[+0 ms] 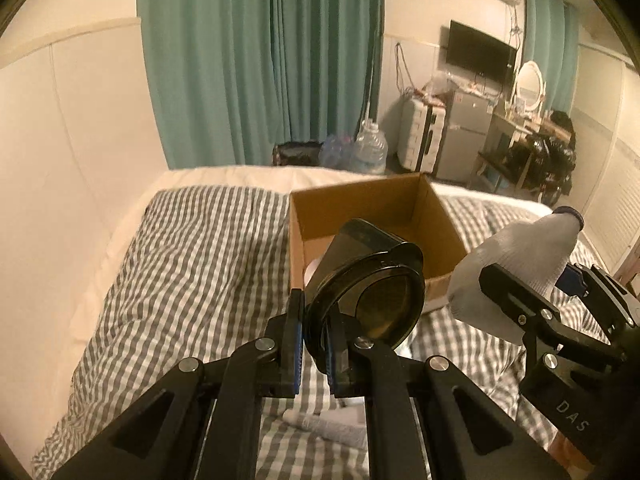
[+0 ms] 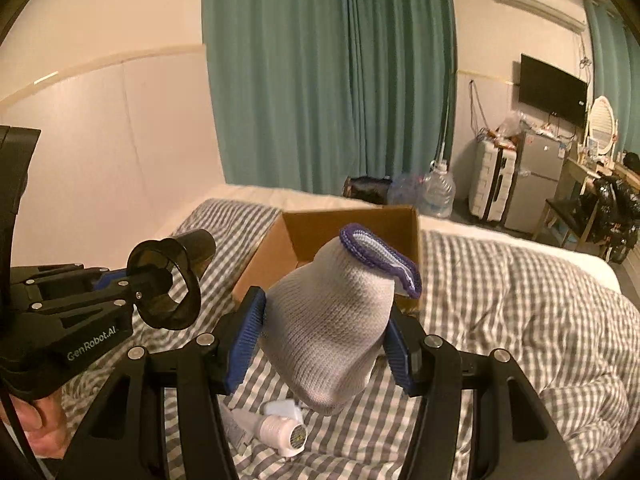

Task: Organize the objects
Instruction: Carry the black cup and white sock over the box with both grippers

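An open cardboard box [image 1: 432,216] sits on the checked bed; it also shows in the right wrist view [image 2: 316,228]. My left gripper [image 1: 316,344] is shut on the rim of a dark translucent funnel-shaped piece [image 1: 368,292], held up just in front of the box; this piece also shows at left in the right wrist view [image 2: 172,280]. My right gripper [image 2: 320,340] is shut on a grey knit glove with a purple cuff [image 2: 336,320], held above the bed near the box's front. The glove also shows in the left wrist view [image 1: 516,256].
A small white hair dryer [image 2: 280,432] and a white tube lie on the checked duvet [image 2: 500,320] below the right gripper. Something pale lies inside the box [image 1: 312,268]. Beyond the bed are water jugs [image 1: 370,148], a suitcase, a fridge and teal curtains.
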